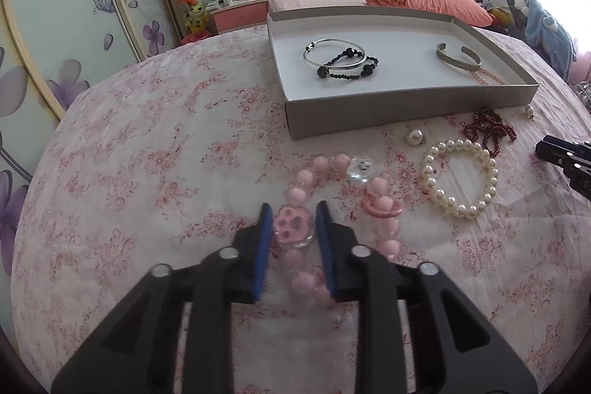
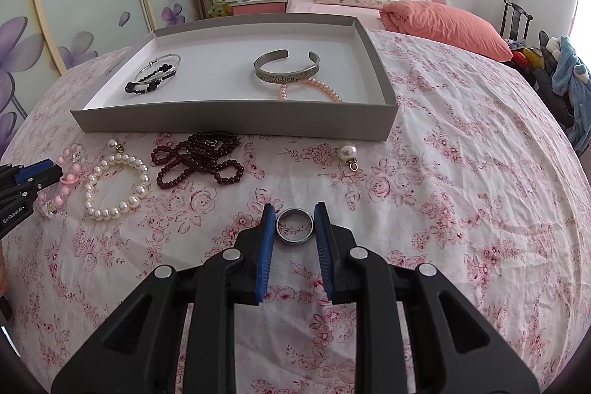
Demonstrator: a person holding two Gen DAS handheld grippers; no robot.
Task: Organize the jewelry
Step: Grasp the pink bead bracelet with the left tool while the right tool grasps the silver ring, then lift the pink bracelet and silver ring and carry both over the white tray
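My left gripper (image 1: 294, 218) straddles a pink bead bracelet (image 1: 295, 228) lying on the floral cloth, its blue pads touching a pink paw charm on both sides. My right gripper (image 2: 294, 218) has a silver ring (image 2: 295, 226) between its pads, which touch the ring's sides on the cloth. A grey tray (image 1: 369, 113) holds a silver bangle (image 1: 332, 56) with a black bead bracelet (image 1: 347, 65), a patterned metal cuff (image 2: 286, 69) and a peach pearl strand (image 2: 314, 90). The left gripper also shows in the right wrist view (image 2: 37, 172).
On the cloth lie a white pearl bracelet (image 1: 460, 178), a dark red bead strand (image 2: 201, 157) and two pearl earrings (image 1: 414, 136) (image 2: 348, 152). Behind the table stand a bed (image 2: 406, 10), a wardrobe (image 1: 74, 24) and a chair (image 2: 515, 21).
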